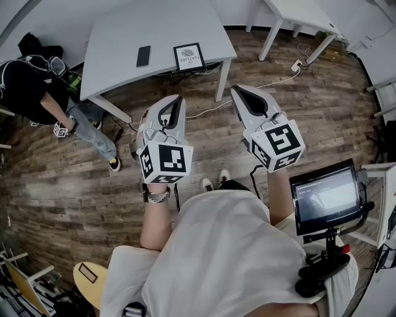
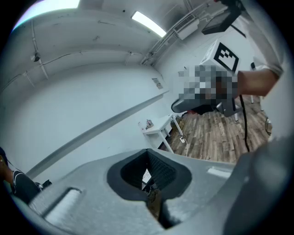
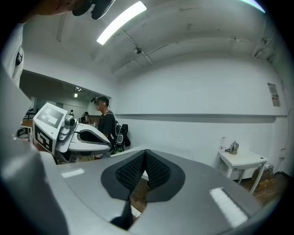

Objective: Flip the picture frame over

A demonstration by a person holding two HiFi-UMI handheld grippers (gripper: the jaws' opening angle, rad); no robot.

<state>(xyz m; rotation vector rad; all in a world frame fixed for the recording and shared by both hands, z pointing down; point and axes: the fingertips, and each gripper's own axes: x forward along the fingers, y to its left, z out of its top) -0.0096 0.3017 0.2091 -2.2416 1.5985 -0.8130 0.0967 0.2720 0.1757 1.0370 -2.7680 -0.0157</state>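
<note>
The picture frame (image 1: 189,57), black-edged with a white print facing up, lies near the front edge of a grey table (image 1: 117,31). Both grippers hang in the air over the wooden floor, short of the table, pointing towards it. My left gripper (image 1: 177,100) is shut with nothing between its jaws; its dark pads (image 2: 158,170) meet at the tip. My right gripper (image 1: 239,91) is likewise shut and empty, with its pads (image 3: 156,170) pressed together. In the left gripper view the right gripper (image 2: 202,104) shows at the upper right. The left gripper (image 3: 89,137) appears at the left of the right gripper view.
A black phone (image 1: 143,56) lies on the grey table left of the frame. A person (image 1: 37,86) sits at the far left. A white table (image 1: 303,13) stands at the back right, with a power strip (image 1: 297,64) and cable on the floor. A small monitor (image 1: 325,198) is close on my right.
</note>
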